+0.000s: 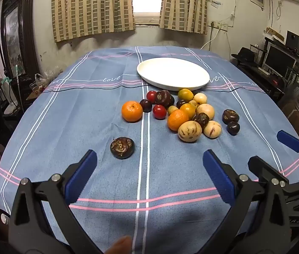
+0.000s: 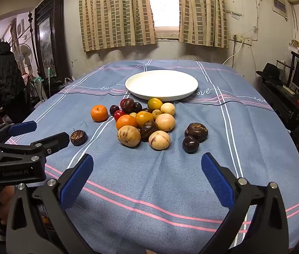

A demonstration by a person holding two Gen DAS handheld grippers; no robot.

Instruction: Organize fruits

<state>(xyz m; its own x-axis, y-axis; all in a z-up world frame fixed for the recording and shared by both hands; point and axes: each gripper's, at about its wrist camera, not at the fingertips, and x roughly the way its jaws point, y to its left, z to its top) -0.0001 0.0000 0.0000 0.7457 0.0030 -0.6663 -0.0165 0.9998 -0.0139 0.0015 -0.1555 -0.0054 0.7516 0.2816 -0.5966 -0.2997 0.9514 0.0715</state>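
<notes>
1. Two grippers I have, and both stand wide open with nothing between the fingers: the left gripper (image 1: pixel 149 167) and the right gripper (image 2: pixel 147 169) hover low over the blue tablecloth (image 2: pixel 149 190), on the near side of the white plate (image 2: pixel 161 84).
2. All fruits lie outside the plate. The main heap (image 2: pixel 145 122) is just in front of its near rim; one mandarin (image 2: pixel 99 113) lies left of the heap, and two dark fruits (image 2: pixel 194 136) lie right of it.
3. One wrinkled dark fruit (image 1: pixel 122 147) sits alone, well apart from the plate and nearest to my left gripper. I think this is the good first pick.
4. I would put the fingers on both sides of it at its widest part and close gently, because round fruit can roll away.
5. I would lift high over the heap before I go to the plate, so nothing is pushed.
</notes>
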